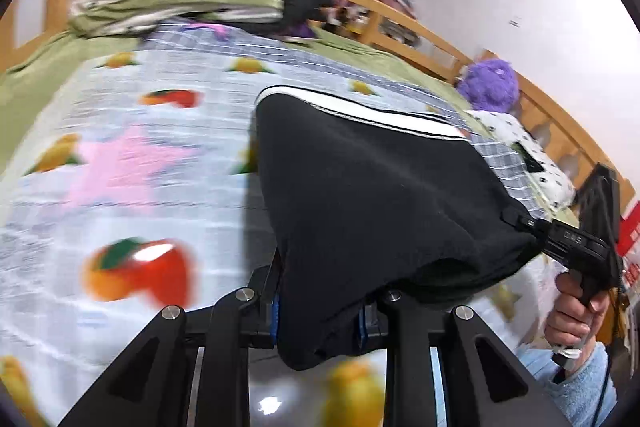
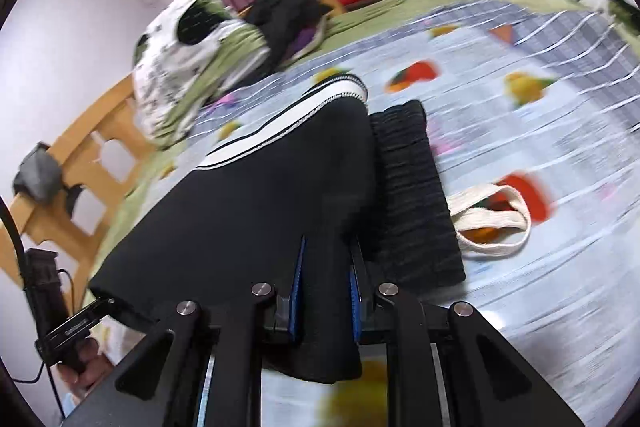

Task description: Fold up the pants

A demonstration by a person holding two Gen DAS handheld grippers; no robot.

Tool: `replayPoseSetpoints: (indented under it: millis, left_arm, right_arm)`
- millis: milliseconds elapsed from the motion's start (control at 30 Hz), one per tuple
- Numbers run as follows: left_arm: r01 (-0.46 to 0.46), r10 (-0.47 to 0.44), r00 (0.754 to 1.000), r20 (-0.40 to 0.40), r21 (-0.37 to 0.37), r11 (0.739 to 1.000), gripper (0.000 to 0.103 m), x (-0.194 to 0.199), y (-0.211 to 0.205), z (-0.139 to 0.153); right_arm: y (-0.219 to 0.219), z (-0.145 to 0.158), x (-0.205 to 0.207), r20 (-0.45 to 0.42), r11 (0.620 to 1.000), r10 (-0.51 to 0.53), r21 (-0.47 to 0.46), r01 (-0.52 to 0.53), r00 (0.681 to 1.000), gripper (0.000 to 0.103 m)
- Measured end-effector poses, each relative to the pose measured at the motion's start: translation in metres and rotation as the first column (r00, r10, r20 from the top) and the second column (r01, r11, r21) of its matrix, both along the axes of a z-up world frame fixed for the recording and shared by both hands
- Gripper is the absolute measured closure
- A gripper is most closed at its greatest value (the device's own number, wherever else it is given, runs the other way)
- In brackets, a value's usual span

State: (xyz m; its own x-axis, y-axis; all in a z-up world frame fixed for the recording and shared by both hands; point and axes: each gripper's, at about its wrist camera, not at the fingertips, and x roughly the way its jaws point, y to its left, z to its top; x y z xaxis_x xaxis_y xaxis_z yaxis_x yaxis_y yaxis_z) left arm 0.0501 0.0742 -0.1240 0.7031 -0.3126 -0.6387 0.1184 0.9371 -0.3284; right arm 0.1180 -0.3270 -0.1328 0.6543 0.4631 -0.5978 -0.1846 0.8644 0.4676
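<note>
Both tools grip the black pants: the left tool is clamped on one near corner, the right tool on the other. The pants hang stretched between them above the fruit-print blanket on the bed.

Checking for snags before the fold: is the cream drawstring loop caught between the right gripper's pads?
No, the cream drawstring loop lies on the fruit-print blanket, beside the right gripper.

One pants, two grippers.
</note>
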Motion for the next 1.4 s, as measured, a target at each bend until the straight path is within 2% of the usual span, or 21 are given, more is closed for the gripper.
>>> replayPoseSetpoints:
  millis: [67, 133, 200, 267, 300, 333, 367, 400, 467, 500, 567, 667, 733, 800, 933, 1033, 1133, 1200, 1233, 1333, 1400]
  left_arm:
    - [-0.013, 0.013, 1.000, -0.028, 0.004, 1.000, 0.076, -0.007, 0.022, -0.006]
    - [-0.017, 0.016, 0.998, -0.068, -0.006, 1.000, 0.072, -0.011, 0.037, -0.013]
    - [-0.021, 0.019, 0.996, -0.091, -0.015, 1.000, 0.071, -0.020, 0.046, -0.020]
    - [-0.016, 0.014, 0.996, -0.090, -0.026, 1.000, 0.060, -0.030, 0.052, -0.024]
    - [-0.029, 0.027, 0.996, -0.085, -0.027, 0.999, 0.055, -0.036, 0.056, -0.025]
    - [-0.047, 0.045, 0.996, -0.076, -0.027, 0.999, 0.045, -0.042, 0.059, -0.024]
    - [-0.061, 0.059, 0.996, -0.070, -0.027, 0.998, 0.042, -0.047, 0.063, -0.025]
    - [-0.072, 0.070, 0.995, -0.064, -0.030, 0.997, 0.042, -0.050, 0.067, -0.024]
    - [-0.071, 0.069, 0.996, -0.060, -0.032, 0.997, 0.042, -0.053, 0.068, -0.022]
    - [-0.073, 0.072, 0.996, -0.049, -0.021, 0.997, 0.042, -0.056, 0.069, -0.020]
    - [-0.067, 0.067, 0.998, -0.017, 0.008, 0.998, 0.042, -0.063, 0.070, -0.014]
    - [-0.037, 0.037, 0.999, -0.004, 0.011, 0.999, 0.042, -0.062, 0.065, -0.006]
    - [-0.030, 0.030, 1.000, -0.001, 0.006, 1.000, 0.042, -0.055, 0.061, -0.002]
    - [-0.034, 0.034, 0.999, 0.009, 0.014, 0.999, 0.042, -0.048, 0.056, 0.005]
    - [-0.007, 0.007, 0.998, 0.061, -0.004, 1.000, 0.042, -0.031, 0.040, 0.023]
    - [0.035, -0.036, 0.997, 0.064, 0.025, 0.999, 0.042, -0.012, 0.013, 0.029]
    - [0.065, -0.068, 0.997, 0.031, 0.084, 0.994, 0.042, 0.001, -0.012, 0.014]
    - [0.067, -0.063, 0.997, -0.043, 0.119, 0.991, 0.042, 0.005, -0.017, -0.010]
    - [0.067, -0.059, 0.996, -0.064, 0.134, 0.989, 0.043, 0.004, -0.017, -0.019]
    - [0.062, -0.057, 0.998, -0.030, 0.211, 0.975, 0.042, -0.018, -0.012, -0.015]
    - [0.068, -0.062, 0.997, -0.036, 0.189, 0.980, 0.042, -0.035, 0.001, -0.008]
  right_arm:
    - [0.027, -0.003, -0.005, -0.016, 0.999, 0.050, 0.012, -0.050, 0.999, 0.082]
    - [0.045, 0.002, -0.009, -0.013, 0.997, 0.074, -0.034, -0.074, 0.997, 0.076]
    - [0.051, 0.012, -0.006, 0.016, 0.996, 0.050, -0.073, -0.049, 0.999, 0.069]
    - [0.058, 0.022, 0.007, 0.060, 0.992, 0.021, -0.124, -0.014, 0.998, 0.060]
    - [0.062, 0.022, 0.019, 0.046, 0.989, 0.023, -0.146, -0.016, 0.999, 0.059]
    - [0.065, 0.019, 0.032, 0.012, 0.986, 0.016, -0.166, -0.013, 1.000, 0.059]
    - [0.067, 0.015, 0.041, -0.022, 0.984, 0.009, -0.177, -0.013, 1.000, 0.066]
    - [0.070, 0.010, 0.051, -0.050, 0.983, 0.004, -0.184, -0.013, 0.999, 0.082]
    - [0.073, 0.012, 0.052, -0.026, 0.980, 0.028, -0.194, -0.033, 0.999, 0.093]
    - [0.070, 0.018, 0.048, 0.002, 0.983, 0.042, -0.179, -0.041, 0.999, 0.094]
    - [0.048, 0.034, 0.034, 0.073, 0.997, 0.018, -0.076, -0.013, 0.997, 0.094]
    - [0.029, 0.031, 0.036, 0.070, 0.991, -0.049, -0.123, 0.057, 0.996, 0.094]
    - [0.025, 0.006, 0.048, -0.023, 0.986, -0.043, -0.160, 0.039, 0.999, 0.092]
    - [0.023, 0.000, 0.047, -0.022, 0.982, -0.032, -0.187, 0.027, 0.999, 0.083]
    - [0.019, 0.037, 0.007, 0.075, 0.979, -0.035, -0.198, 0.049, 0.997, 0.083]
    - [0.037, 0.053, -0.016, 0.135, 0.969, 0.033, -0.246, 0.001, 0.990, 0.083]
    - [0.055, 0.030, -0.027, 0.107, 0.949, 0.093, -0.309, -0.056, 0.990, 0.083]
    - [0.057, 0.003, -0.027, 0.059, 0.944, 0.082, -0.324, -0.059, 0.995, 0.083]
    - [0.055, -0.008, -0.032, 0.076, 0.946, 0.074, -0.322, -0.046, 0.994, 0.083]
    - [0.053, -0.007, -0.040, 0.080, 0.951, 0.061, -0.308, -0.034, 0.995, 0.083]
    - [0.051, -0.001, -0.042, 0.061, 0.958, 0.046, -0.284, -0.027, 0.997, 0.083]
